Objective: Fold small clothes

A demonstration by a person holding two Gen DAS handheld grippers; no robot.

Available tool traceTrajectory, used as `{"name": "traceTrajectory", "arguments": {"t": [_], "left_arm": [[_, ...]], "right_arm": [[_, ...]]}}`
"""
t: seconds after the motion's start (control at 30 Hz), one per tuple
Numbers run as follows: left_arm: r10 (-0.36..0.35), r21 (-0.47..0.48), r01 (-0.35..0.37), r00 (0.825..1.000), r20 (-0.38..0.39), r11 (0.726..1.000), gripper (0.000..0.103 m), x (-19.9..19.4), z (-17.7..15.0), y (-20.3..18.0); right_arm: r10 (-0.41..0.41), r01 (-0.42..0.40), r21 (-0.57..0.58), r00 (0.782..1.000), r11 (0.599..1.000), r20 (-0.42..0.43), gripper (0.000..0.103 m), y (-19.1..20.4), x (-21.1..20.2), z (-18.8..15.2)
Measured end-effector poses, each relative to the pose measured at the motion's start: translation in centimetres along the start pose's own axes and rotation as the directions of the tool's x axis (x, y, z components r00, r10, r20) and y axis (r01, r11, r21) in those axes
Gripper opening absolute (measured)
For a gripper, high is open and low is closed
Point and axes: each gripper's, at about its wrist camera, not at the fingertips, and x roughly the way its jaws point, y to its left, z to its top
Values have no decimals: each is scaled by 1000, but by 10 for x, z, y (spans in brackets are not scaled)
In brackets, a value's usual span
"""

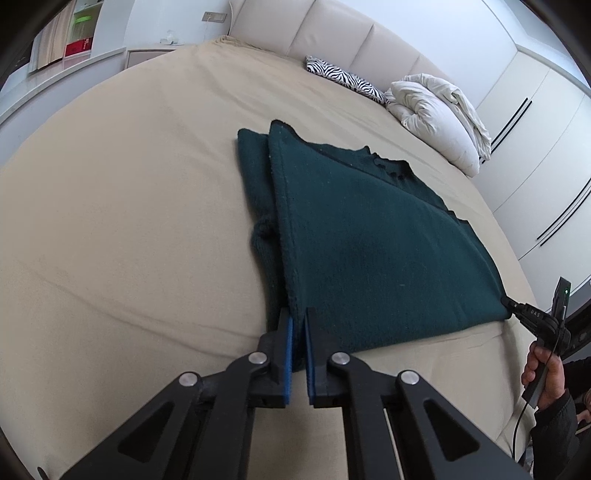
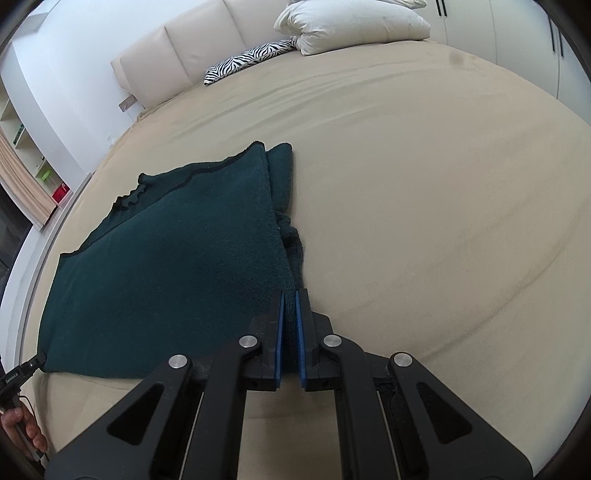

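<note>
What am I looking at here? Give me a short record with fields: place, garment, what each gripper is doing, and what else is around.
place: bed with a beige sheet
garment: dark green sweater, lying partly folded, sides turned in
left gripper: shut on the sweater's near hem corner
right gripper: shut on the other near hem corner
hands: a hand holds the right gripper's handle
also there: white duvet and zebra-print pillow by the padded headboard
fold stage: final fold not yet made
</note>
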Motion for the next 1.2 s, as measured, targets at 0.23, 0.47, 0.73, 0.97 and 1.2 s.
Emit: {"name": "traceTrajectory", "arguments": {"t": [0.23,0.47,0.73,0.97,1.2], "left_arm": [[-3,-14,3,1000,0,1000,7,0,-1,3],[-10,-27,10,1000,-14,1000,7,2,0,8],[-6,-19,5,1000,-18,1000,7,2,2,8],[-8,-34,7,1000,-13,999,17,-5,2,6],[30,56,-35,995,99,998,46,-41,24,-29]], "right_arm": [[-13,13,-15,1000,1000,-17,5,0,5,-2],[1,-1,7,1000,1000,-19,5,-6,6,-8],[8,-7,16,1000,1000,-17,5,-7,5,-10],[50,-47,85,998,995,-27,16,-16,2,-8],[-13,7,58,994,998,106,26,-6,-37,5]]}}
